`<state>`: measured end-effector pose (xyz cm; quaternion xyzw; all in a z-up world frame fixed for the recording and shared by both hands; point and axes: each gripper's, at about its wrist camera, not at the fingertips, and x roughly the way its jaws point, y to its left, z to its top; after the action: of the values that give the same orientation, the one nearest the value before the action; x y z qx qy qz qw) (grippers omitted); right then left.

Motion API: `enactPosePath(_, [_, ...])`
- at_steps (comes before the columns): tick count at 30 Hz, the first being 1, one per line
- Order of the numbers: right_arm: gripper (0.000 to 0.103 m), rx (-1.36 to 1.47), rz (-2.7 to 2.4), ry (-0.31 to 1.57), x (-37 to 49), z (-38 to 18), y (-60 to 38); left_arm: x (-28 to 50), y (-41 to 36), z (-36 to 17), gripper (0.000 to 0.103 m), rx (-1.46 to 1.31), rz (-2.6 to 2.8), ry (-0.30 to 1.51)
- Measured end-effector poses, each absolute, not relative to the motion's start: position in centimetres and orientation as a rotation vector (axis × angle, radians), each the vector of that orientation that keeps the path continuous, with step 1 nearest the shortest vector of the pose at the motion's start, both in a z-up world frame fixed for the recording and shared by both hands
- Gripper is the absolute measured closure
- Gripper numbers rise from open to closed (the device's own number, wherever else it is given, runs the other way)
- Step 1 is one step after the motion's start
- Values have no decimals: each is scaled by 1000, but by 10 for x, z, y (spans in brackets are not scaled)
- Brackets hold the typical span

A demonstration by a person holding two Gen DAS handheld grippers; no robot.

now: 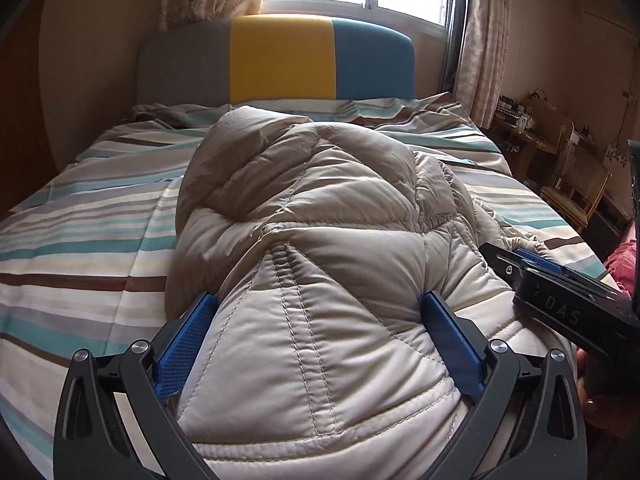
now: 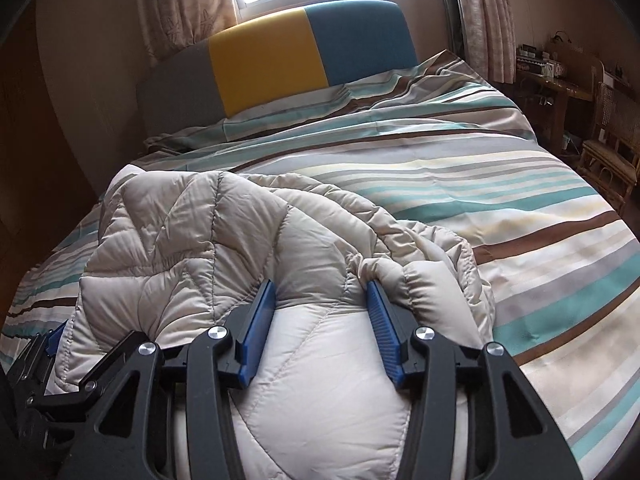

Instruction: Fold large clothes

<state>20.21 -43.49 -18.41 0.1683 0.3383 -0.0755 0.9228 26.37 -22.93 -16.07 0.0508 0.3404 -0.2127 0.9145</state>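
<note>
Left wrist view.
Item 1: quilted beige coat (image 1: pixel 312 216), lying on the bed (image 1: pixel 80 216) along its middle. Long axis runs from the near edge toward the headboard (image 1: pixel 280 60); the puffed far end points at the headboard and stops short of it.
Item 2: left gripper (image 1: pixel 320 312), jaws spread wide, 1 blue pad on each side of a thick bulge of the coat near the bed's near edge; the fabric fills the gap and the pads press into it, so the grip holds the coat.
Item 3: right gripper (image 1: pixel 532 268), entering from the right edge, lying on the coat's right side; from here its jaw state cannot be told.
No containers are in sight.

Right wrist view.
Item 1: the coat (image 2: pixel 192 232) occupies the bed's (image 2: pixel 520 208) near left part, bunched in folds, its length angled toward the far left corner by the headboard (image 2: pixel 280 52).
Item 2: right gripper (image 2: pixel 320 292), jaws part-way apart, a rounded fold of the coat filling the gap and both blue pads bedded in the fabric.
Item 3: part of the left gripper (image 2: pixel 40 352) at the lower left edge, beside the coat.
</note>
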Motion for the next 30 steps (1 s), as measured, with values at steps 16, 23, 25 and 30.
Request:
enactPosePath(16, [46,287,-252,660,165,-167,-405,212,-222,-156,3,200,-436,666])
enactPosePath(23, [43,323,-279,673,145,-150,-401,215,-189,-144,3,77,-507,773])
enactPosePath(25, [40,336,-279,670,137,-145,-399,216,-177,-142,3,17,-511,804])
enactPosePath(30, [39,335,-275,665,118,-137,-392,209,-161,-142,3,1,-527,825])
